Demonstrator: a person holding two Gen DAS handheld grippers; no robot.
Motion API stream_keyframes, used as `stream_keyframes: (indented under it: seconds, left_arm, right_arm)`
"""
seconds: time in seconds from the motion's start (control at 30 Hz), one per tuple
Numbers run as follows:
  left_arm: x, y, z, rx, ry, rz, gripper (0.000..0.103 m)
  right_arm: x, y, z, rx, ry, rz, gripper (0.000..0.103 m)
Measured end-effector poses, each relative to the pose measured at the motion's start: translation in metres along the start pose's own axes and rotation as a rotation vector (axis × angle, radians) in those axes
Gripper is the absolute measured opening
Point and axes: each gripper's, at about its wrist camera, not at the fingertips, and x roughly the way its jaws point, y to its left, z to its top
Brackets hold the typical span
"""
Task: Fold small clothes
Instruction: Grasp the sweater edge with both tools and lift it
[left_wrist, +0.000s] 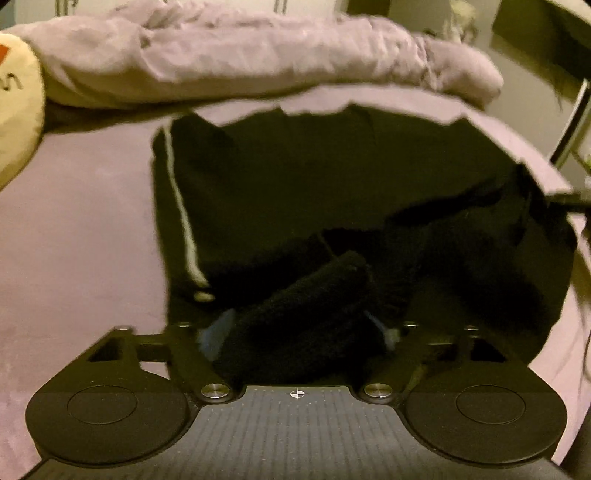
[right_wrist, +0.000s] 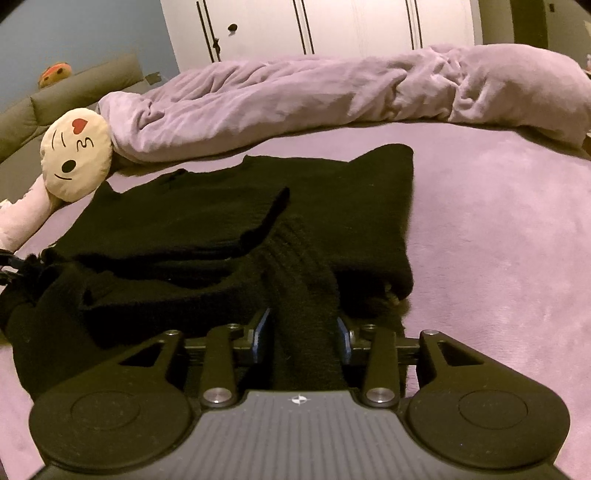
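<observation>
- We are seeing the right gripper (right_wrist: 306, 334) clamping a ribbed band of the black garment (right_wrist: 207, 229); the knit is filling the gap between both blue pads, so we are reading this as a firm grip.
- We are judging that this band is held so the near edge can be carried over the rest of the cloth for a fold.
- The right gripper is pointing forward and downward over the bed (right_wrist: 498, 240), with the band rising from the garment toward its jaws.
- The left gripper (left_wrist: 299, 332) is standing half-spread around a thick roll of the same garment (left_wrist: 332, 177); the frame is blurred, and we cannot tell whether its pads are pressing.
- It is tilting steeply down at the near hem.
- The garment is lying mostly flat, mid-bed, a white stripe (left_wrist: 181, 210) along one side.
- A bunched lilac blanket (right_wrist: 332, 92) is lying behind it, a face cushion (right_wrist: 75, 155) just beside.
</observation>
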Motion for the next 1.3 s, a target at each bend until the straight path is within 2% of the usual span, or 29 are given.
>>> stream_keyframes:
  seconds: [0.07,0.1,0.17,0.2,0.23,0.3,0.47,0.63,0.8,0.93,1.23,1.3]
  left_arm:
    - [0.008,-0.007,-0.002,0.034,0.015,0.007,0.054]
    - [0.008,-0.009,-0.004,0.04,0.003,0.005,0.04]
    - [0.003,-0.009,-0.004,0.019,-0.035,-0.014,0.019]
    - [0.0,-0.009,-0.003,0.003,-0.056,-0.012,0.017]
    - [-0.004,-0.009,-0.002,-0.008,-0.078,-0.003,0.016]
    - [-0.013,-0.007,-0.001,-0.05,-0.116,-0.029,0.015]
    - [-0.046,-0.004,0.003,-0.147,-0.242,-0.073,0.012]
    - [-0.079,-0.001,0.018,-0.223,-0.363,-0.11,0.012]
    - [-0.101,0.001,0.038,-0.239,-0.457,-0.089,0.012]
    - [-0.102,0.006,0.051,-0.251,-0.469,-0.031,0.012]
    - [-0.107,0.042,0.078,-0.392,-0.594,0.035,0.011]
    - [-0.106,0.048,0.084,-0.402,-0.629,0.056,0.003]
  right_arm:
    - [0.0,0.0,0.002,-0.001,-0.002,0.005,0.038]
    - [-0.001,0.0,0.003,-0.006,-0.004,0.003,0.038]
    - [0.0,0.002,0.004,-0.016,-0.004,0.001,0.037]
    - [0.001,0.002,0.005,-0.017,0.0,0.001,0.032]
    - [0.001,0.003,0.006,-0.021,0.006,-0.003,0.029]
    - [0.001,0.006,0.005,-0.032,0.014,-0.001,0.014]
    - [-0.013,0.015,0.006,-0.031,-0.041,-0.004,0.012]
    - [-0.034,0.019,0.022,0.002,-0.127,0.011,0.012]
    - [-0.052,0.025,0.046,0.002,-0.219,0.008,0.012]
    - [-0.052,0.026,0.062,0.006,-0.26,-0.026,0.012]
    - [-0.041,0.003,0.094,0.108,-0.353,-0.098,0.012]
    - [-0.036,-0.003,0.1,0.144,-0.376,-0.113,0.012]
